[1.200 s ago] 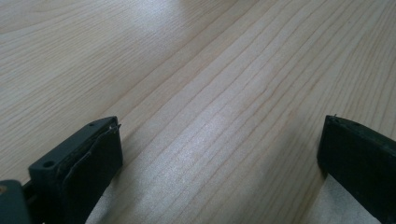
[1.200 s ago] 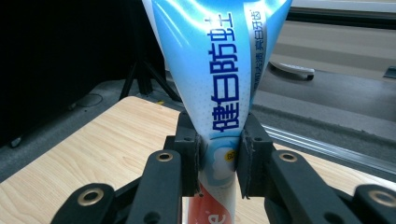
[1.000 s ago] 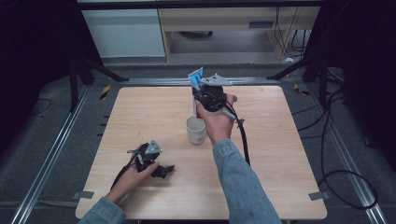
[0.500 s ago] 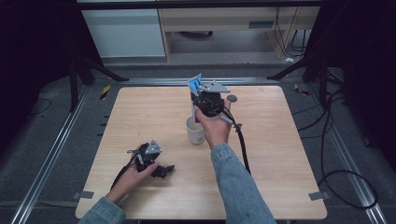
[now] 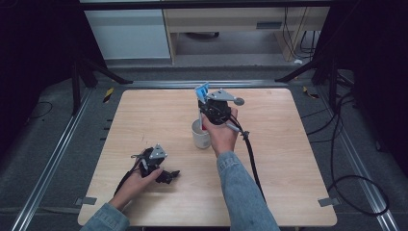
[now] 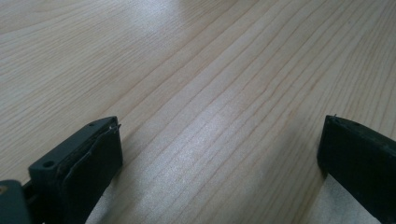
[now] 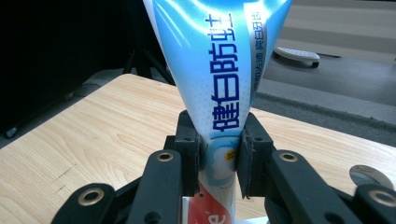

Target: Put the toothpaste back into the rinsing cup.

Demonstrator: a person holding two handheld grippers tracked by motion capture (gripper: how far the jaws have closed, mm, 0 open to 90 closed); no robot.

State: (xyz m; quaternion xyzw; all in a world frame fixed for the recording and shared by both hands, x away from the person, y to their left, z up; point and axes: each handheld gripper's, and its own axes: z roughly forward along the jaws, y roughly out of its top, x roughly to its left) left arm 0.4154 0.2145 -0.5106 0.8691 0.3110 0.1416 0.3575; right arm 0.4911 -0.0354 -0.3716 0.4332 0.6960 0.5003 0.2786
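My right gripper [image 5: 208, 105] clamps a blue-and-white toothpaste tube [image 7: 219, 79], held upright over the white cup [image 5: 200, 134] near the worktop's [image 5: 298, 159] middle. My left gripper [image 5: 166, 174] rests near the front left corner, jaws spread wide on bare wood.

The right gripper [image 7: 218, 156] is hiding the tube's [image 7: 224, 70] middle; the frame is cutting off its top and lower end; in the high view, the hand [image 5: 222, 130] is covering part of the cup [image 5: 199, 137].
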